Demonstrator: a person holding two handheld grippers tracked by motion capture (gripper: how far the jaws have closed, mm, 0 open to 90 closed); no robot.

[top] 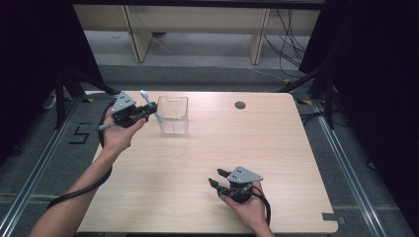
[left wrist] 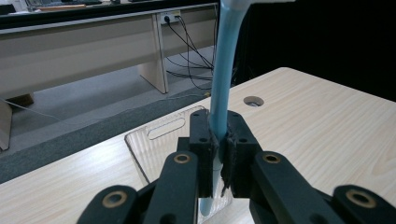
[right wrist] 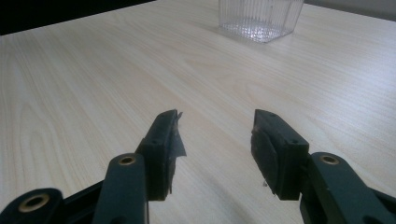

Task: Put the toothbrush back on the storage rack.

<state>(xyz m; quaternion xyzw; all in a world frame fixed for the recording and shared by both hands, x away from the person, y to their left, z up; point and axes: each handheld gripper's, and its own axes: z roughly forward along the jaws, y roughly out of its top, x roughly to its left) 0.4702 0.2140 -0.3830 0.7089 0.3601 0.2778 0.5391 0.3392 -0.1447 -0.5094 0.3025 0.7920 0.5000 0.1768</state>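
Left gripper (top: pixel 148 109) is held above the table's (top: pixel 197 163) far-left area, jaws clamped on a light blue toothbrush (top: pixel 152 109) (grip falls on the lower handle, the short end protruding below the jaws); the toothbrush (left wrist: pixel 223 70) stands near upright, brush head uppermost; it is just beside the left wall of a clear plastic basket (top: pixel 174 114), whether touching the wall cannot be told; basket (left wrist: pixel 159 144) stands on the table directly beyond the jaws. Right gripper (top: pixel 216 177) rests low at the near-right of the table, well apart from the basket; its jaws stand apart with nothing between them, bare wood between the right gripper's pads (right wrist: pixel 264 154); basket base (right wrist: pixel 259 18) visible far ahead.
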